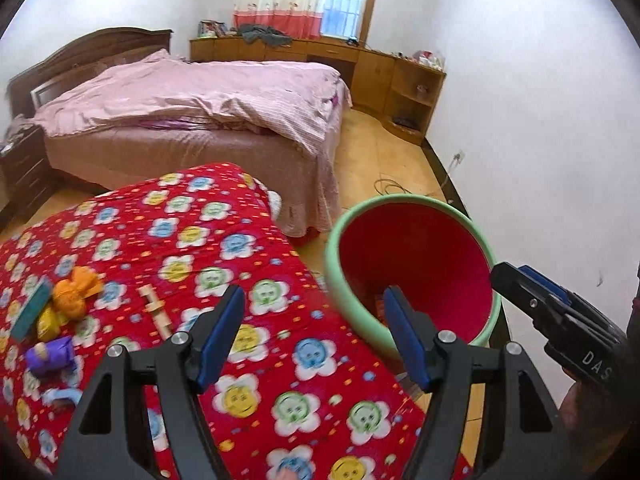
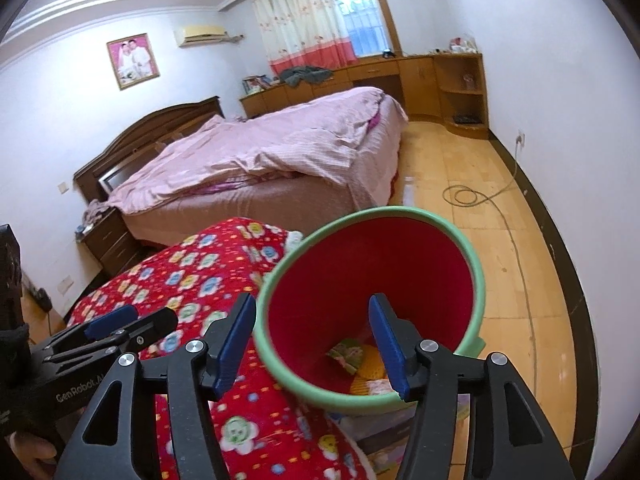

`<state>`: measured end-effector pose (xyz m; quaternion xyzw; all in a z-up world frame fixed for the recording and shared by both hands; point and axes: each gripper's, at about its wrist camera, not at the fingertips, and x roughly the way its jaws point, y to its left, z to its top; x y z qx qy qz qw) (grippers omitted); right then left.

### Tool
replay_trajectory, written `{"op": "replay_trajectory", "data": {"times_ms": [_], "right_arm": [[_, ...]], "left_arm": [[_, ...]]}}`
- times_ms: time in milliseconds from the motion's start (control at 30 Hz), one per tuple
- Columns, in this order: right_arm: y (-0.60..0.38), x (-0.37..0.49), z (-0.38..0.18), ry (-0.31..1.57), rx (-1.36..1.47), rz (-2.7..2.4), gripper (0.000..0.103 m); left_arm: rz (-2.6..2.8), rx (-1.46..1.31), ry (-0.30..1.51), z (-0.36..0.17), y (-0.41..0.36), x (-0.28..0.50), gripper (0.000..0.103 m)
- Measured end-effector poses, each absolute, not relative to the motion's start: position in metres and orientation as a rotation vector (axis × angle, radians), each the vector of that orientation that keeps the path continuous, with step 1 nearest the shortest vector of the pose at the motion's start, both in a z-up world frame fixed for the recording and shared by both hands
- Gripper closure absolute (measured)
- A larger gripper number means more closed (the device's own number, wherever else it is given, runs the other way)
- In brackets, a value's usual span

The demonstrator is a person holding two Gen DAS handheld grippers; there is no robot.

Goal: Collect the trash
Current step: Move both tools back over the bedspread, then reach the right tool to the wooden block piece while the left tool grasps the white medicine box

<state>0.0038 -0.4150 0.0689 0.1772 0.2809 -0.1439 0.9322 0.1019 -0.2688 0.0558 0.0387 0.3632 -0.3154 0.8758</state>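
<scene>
A bin with a green rim and red inside stands on the floor beside the table; in the right wrist view its rim rings several wrappers at the bottom. My left gripper is open and empty above the table edge, next to the bin. My right gripper is open and empty over the bin's near rim; it also shows in the left wrist view. Trash lies at the table's left: an orange wrapper, a purple piece, a teal packet and a wooden stick.
The table wears a red flowered cloth. A bed with a pink quilt stands behind it. Wooden cabinets line the far wall. A cable lies coiled on the wooden floor near the right wall.
</scene>
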Motion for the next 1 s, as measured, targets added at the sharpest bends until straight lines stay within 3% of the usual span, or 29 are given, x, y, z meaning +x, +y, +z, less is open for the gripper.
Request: {"op": "replay_trajectory", "data": {"times_ms": [1000], "right_arm": [[-0.245,0.031,0.096,0.608,0.224,0.015,0.042]], "left_arm": [[-0.253,-0.048,0.692,0.093,-0.054,0.082,0.032]]}}
